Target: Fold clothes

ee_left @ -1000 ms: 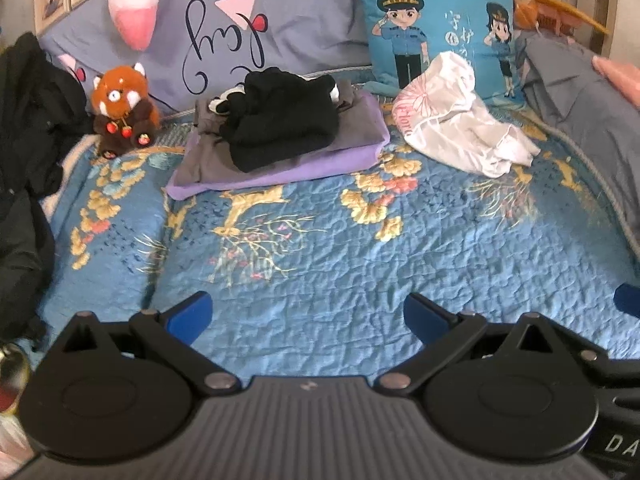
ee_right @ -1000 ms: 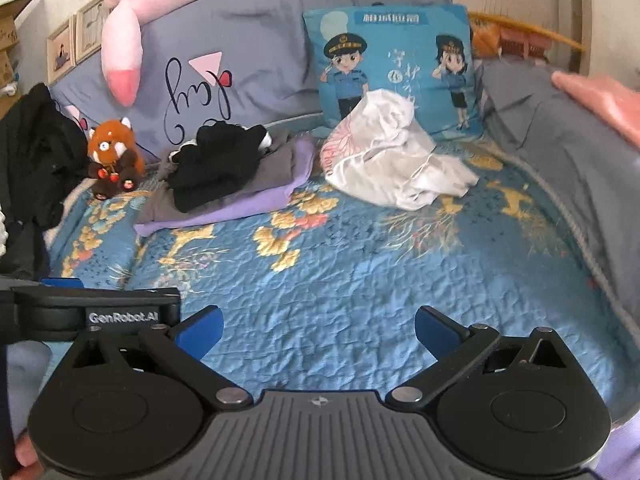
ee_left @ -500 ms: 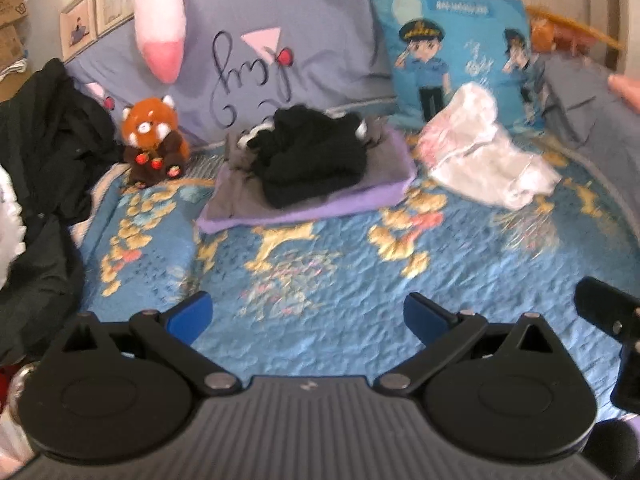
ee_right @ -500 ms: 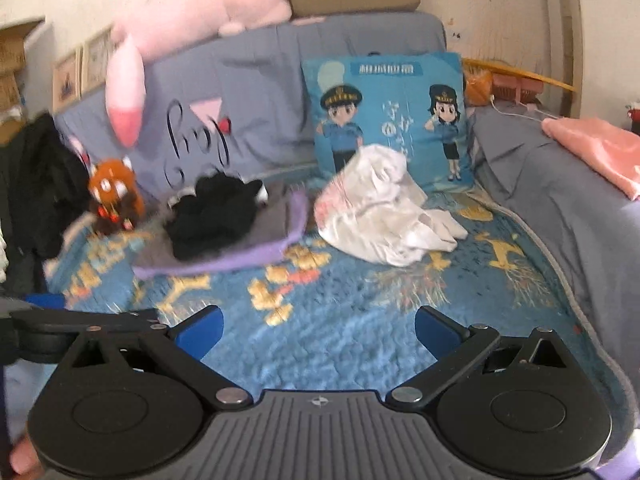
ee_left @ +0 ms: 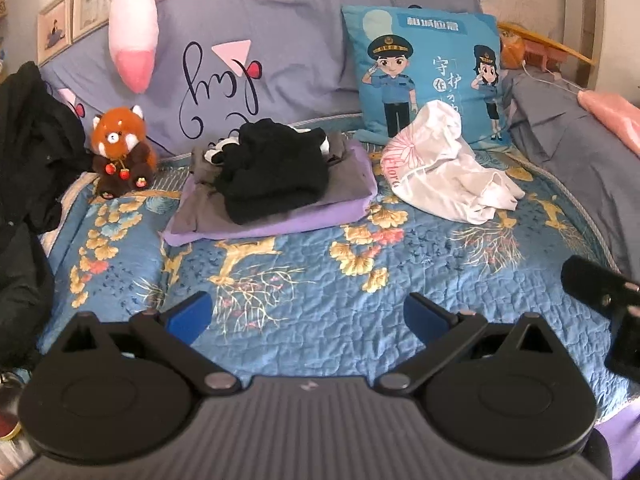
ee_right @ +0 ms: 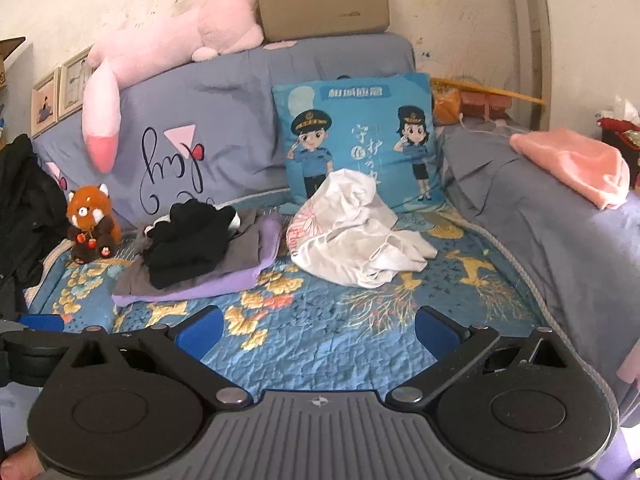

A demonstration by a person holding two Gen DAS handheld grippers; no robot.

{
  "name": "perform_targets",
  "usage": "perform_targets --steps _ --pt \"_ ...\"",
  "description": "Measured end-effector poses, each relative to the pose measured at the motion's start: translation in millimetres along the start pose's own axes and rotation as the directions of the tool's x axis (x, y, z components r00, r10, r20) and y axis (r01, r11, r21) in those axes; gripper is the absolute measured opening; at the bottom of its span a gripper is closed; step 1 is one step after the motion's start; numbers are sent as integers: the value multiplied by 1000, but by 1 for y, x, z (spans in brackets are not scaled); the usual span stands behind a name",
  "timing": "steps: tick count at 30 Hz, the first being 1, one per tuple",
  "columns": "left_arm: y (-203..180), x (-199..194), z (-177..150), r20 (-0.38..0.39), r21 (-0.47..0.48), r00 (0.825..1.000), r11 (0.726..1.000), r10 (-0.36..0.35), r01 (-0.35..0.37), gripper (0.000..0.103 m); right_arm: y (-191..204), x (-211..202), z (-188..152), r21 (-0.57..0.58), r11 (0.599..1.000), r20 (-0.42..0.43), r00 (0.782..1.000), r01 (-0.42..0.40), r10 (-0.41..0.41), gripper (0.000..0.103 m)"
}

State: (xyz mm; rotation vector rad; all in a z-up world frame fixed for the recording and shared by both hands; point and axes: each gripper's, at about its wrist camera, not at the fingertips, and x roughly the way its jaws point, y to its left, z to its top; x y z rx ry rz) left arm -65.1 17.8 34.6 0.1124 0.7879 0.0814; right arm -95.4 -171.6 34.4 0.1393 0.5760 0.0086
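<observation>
Hovering over the quilt (ee_left: pixel 304 288), both grippers' jaws apart, white garment (ee_right: pixel 352 236) beyond.

My bed's quilt (ee_left: pixel 304 304) carries, across mid-frame: stuffed toy (ee_left: pixel 118 146) left, folded stack (ee_left: pixel 276 192) centre, white garment (ee_left: pixel 448 176) right.

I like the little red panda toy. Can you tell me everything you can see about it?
The red panda plush looks soft and furry, with an orange head, white cheeks and ears, and a dark brown body. Small red ornaments hang at its chest and feet. It sits upright on the blue quilt, facing forward, with the purple pillow right behind it, a pile of black clothes on one side and the folded stack on the other.
</observation>
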Motion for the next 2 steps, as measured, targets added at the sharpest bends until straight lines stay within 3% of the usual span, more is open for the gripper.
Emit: perform_targets --steps 2 --pt "0 -2 0 1 -1 1000 1000 -2 2 103 0 0 0 0 1000 5 1000 9 -9 103"
